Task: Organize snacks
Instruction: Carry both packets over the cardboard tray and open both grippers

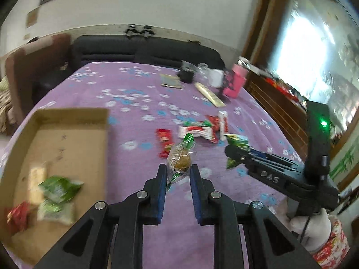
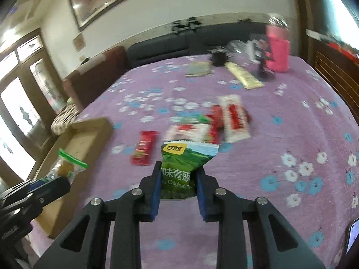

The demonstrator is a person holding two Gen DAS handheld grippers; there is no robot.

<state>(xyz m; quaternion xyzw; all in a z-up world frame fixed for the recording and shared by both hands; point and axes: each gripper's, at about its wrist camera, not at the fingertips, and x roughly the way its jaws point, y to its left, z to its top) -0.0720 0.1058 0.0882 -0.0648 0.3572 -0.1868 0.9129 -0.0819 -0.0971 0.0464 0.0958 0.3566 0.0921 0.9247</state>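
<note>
My left gripper (image 1: 178, 173) is shut on a clear green-edged packet with a brown pastry (image 1: 180, 159), held above the purple cloth. My right gripper (image 2: 178, 171) is shut on a green pea snack bag (image 2: 186, 163); it shows in the left wrist view (image 1: 233, 152) too. A cardboard box (image 1: 67, 141) at the left holds green, red and pale packets (image 1: 59, 188). Loose on the cloth lie a red bar (image 2: 144, 148), and red-and-white packets (image 2: 233, 118) (image 1: 197, 131).
The purple flowered cloth (image 2: 280, 134) covers the table. At its far end stand a pink cup (image 2: 278, 53), a black cup (image 2: 218, 59), a pale long packet (image 2: 243, 75) and a flat packet (image 2: 198, 69). A dark sofa (image 2: 168, 44) is behind. A wooden panel (image 1: 276, 103) stands at right.
</note>
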